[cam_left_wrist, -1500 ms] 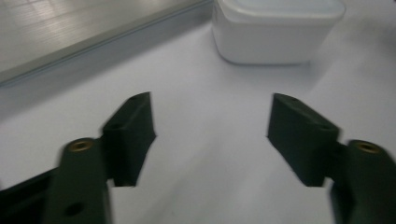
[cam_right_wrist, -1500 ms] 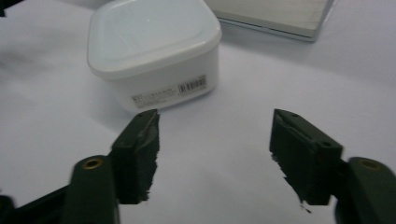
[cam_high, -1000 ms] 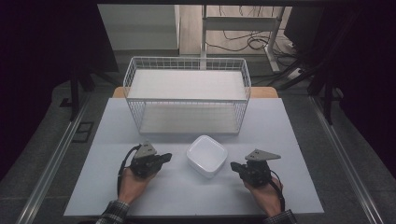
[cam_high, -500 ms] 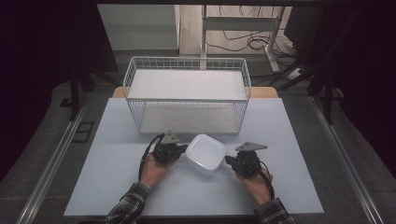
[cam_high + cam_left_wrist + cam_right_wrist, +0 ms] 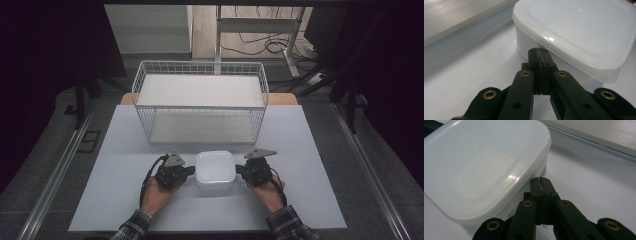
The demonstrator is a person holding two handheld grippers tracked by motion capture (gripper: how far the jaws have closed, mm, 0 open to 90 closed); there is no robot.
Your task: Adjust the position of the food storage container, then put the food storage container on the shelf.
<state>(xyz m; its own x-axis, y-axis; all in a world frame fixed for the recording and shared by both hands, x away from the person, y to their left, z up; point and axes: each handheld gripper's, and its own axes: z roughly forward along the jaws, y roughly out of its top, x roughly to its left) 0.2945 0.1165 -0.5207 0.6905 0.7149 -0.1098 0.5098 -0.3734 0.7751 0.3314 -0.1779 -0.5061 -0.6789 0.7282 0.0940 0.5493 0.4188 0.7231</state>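
Box (image 5: 215, 169) on the table (image 5: 100, 200), between my left gripper (image 5: 188, 171) and right gripper (image 5: 242, 171). From above, contact is unclear. Gripper views: both jaw pairs closed, empty, tips seemingly against the box walls beneath its lid (image 5: 579, 30).

You are looking down from above your side of the table (image 5: 125, 150); both gripper cameras are closing in on the white container (image 5: 215, 167) from opposite sides.

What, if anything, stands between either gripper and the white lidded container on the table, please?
Nothing visible does. The left gripper and right gripper, both shut, flank the container with their tips at its side walls.
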